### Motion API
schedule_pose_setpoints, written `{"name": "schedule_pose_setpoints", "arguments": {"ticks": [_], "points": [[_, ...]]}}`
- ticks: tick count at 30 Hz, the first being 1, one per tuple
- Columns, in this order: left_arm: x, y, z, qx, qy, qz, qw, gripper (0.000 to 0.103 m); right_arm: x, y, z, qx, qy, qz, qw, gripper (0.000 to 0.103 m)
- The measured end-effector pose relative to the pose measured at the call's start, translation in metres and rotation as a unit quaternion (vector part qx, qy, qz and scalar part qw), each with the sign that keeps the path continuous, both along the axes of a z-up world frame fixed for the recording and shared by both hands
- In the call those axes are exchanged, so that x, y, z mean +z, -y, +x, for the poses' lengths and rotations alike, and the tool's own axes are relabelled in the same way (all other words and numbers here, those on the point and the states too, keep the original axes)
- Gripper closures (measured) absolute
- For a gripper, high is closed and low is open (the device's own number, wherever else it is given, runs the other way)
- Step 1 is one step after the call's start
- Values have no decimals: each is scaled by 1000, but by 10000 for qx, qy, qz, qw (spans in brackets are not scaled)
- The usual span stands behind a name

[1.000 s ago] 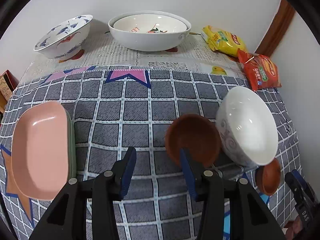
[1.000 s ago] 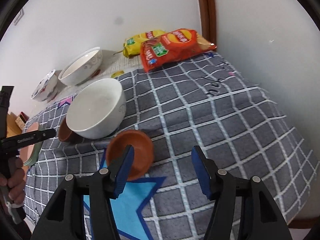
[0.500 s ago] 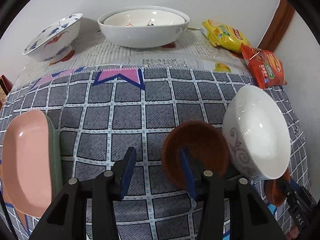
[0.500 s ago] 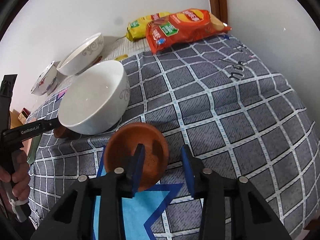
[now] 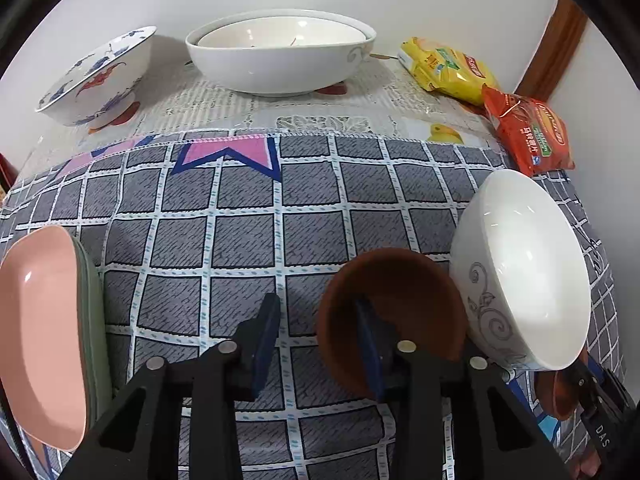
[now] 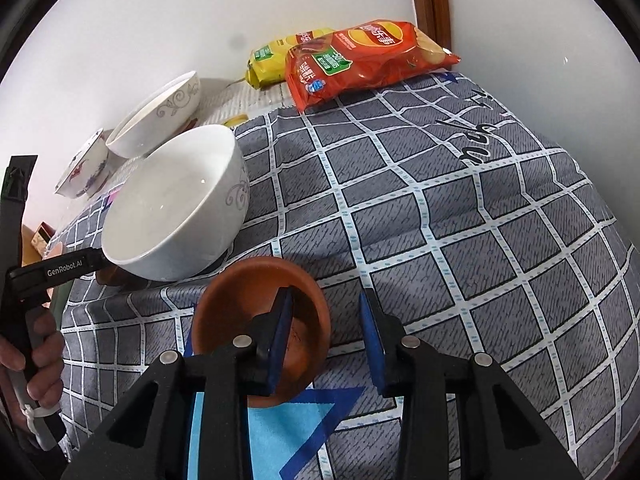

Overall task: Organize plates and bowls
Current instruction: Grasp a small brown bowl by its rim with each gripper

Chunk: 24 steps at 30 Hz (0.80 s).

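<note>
Two small brown bowls sit on the grey checked cloth beside a white patterned bowl [image 5: 520, 272]. In the left wrist view my left gripper [image 5: 316, 336] is open, its right finger inside one brown bowl [image 5: 400, 292] and its left finger outside the rim. In the right wrist view my right gripper [image 6: 326, 336] is open, its left finger inside the other brown bowl [image 6: 240, 312] and its right finger outside. The white bowl [image 6: 176, 204] stands just behind. A pink dish on a green one [image 5: 44, 328] lies at the left.
At the back stand a large white bowl with another nested inside [image 5: 280, 56] and a blue-and-red painted bowl [image 5: 96, 76]. Yellow [image 5: 448, 68] and red [image 5: 528, 132] snack bags lie at the back right corner near the wall.
Both grippers have moved forward and down. Each now straddles the rim of a brown bowl. The right gripper's jaws narrowed, then widened a little.
</note>
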State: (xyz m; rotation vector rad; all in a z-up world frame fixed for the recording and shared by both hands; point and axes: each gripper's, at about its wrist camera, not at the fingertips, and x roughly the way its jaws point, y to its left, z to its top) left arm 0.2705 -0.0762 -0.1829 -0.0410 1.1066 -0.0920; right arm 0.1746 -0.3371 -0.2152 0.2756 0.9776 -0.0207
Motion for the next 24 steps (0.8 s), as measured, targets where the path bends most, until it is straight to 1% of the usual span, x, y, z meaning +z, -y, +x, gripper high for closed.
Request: {"name": "schedule_pose_setpoints", "arguments": {"ticks": [2, 5, 7, 8, 9, 13, 16, 20, 24], "points": [[0, 1, 1, -38, -12, -67, 10000, 74, -1, 2, 0, -48, 23, 77, 10000, 68], [0, 3, 0, -73, -32, -85, 9999, 80, -1, 2, 1, -41, 13, 110, 9999, 72], [0, 5, 0, -102, -33, -82, 9999, 85, -1, 2, 0, -21, 5, 182, 9998, 81], [0, 6, -1, -113, -36, -95, 9999, 85, -1, 2, 1, -1, -15, 254, 9997, 87], [0, 6, -1, -112, -44, -109, 9999, 86, -2, 2, 1, -7, -34, 335, 9994, 89], [1, 5, -1, -129, -59, -125, 9998, 89, -2, 0, 0, -58, -23, 311, 9995, 90], [4, 0, -3, -129, -78, -238, 9996, 93, 0, 0, -3, -117, -24, 367, 9993, 92], [12, -6, -9, -183, -30, -394, 9991, 95, 6, 0, -7, -173, 25, 443, 9989, 93], [23, -8, -17, -278, 70, -389, 9988, 95, 15, -5, -11, -246, 81, 278, 9993, 93]]}}
